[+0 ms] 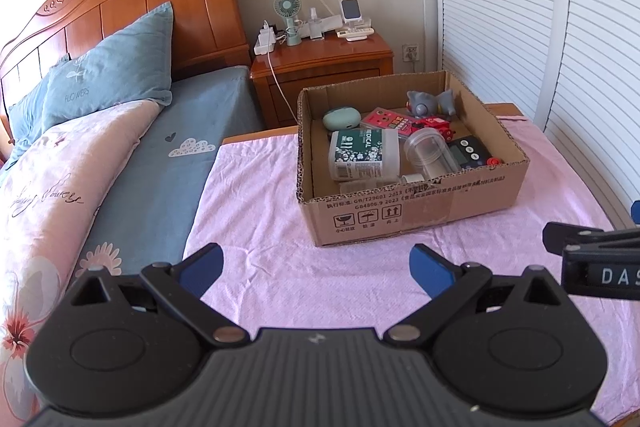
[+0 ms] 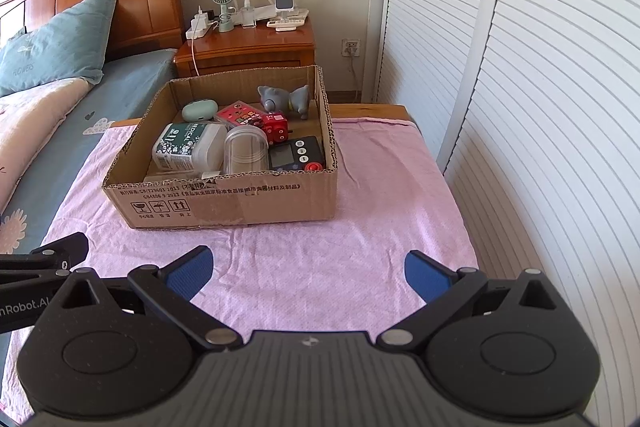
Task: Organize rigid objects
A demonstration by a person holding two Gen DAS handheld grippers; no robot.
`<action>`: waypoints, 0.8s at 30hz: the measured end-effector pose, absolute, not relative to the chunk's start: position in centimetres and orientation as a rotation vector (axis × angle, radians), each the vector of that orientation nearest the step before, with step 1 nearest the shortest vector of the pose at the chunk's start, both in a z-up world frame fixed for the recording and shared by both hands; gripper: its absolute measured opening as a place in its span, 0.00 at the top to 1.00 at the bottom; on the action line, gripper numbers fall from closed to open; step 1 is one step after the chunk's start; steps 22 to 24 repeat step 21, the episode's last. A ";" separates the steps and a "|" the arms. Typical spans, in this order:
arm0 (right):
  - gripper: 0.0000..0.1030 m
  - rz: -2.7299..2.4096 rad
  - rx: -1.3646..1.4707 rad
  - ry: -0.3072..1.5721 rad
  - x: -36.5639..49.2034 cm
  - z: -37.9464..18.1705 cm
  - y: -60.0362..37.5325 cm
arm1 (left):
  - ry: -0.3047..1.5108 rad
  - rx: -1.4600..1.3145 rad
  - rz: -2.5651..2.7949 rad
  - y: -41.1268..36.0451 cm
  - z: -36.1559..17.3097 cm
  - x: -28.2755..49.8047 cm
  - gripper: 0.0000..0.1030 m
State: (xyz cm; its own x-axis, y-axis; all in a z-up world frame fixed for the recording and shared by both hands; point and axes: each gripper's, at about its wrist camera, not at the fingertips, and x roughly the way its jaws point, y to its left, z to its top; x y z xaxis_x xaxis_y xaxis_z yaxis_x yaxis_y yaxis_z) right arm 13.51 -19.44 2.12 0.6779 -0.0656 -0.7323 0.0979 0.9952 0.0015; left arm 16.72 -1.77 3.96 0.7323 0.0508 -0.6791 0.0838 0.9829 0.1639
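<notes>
A cardboard box [image 1: 416, 215] [image 2: 224, 201] stands on a table covered by a pink cloth [image 1: 280, 267] [image 2: 304, 251]. Inside lie a white medical bottle [image 1: 364, 153] [image 2: 188, 147], a clear jar [image 1: 428, 149] [image 2: 245, 149], a green case [image 1: 340, 119] [image 2: 199, 110], a pink card [image 1: 386, 121] [image 2: 240, 115], a red toy [image 1: 436, 126] [image 2: 276, 129], a grey elephant figure [image 1: 430, 103] [image 2: 284, 99] and a black timer [image 1: 470, 153] [image 2: 294, 155]. My left gripper [image 1: 316, 269] is open and empty, short of the box. My right gripper [image 2: 308, 269] is open and empty too.
A bed with a blue pillow [image 1: 108, 67] and floral quilt [image 1: 48, 187] lies to the left. Behind the box, a wooden nightstand [image 1: 320, 67] [image 2: 244, 49] carries a small fan [image 1: 287, 15] and chargers. White louvred doors [image 1: 520, 27] [image 2: 520, 67] close off the right side.
</notes>
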 end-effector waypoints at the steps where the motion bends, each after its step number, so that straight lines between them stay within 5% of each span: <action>1: 0.00 -0.091 0.043 0.821 13.5 2.1 -19.5 | 0.750 0.190 -0.020 -1.8 4.0 16.7 0.04; 24: 0.00 -0.088 0.044 0.825 13.4 1.8 -19.5 | 0.758 0.191 -0.027 -1.9 3.8 16.6 0.04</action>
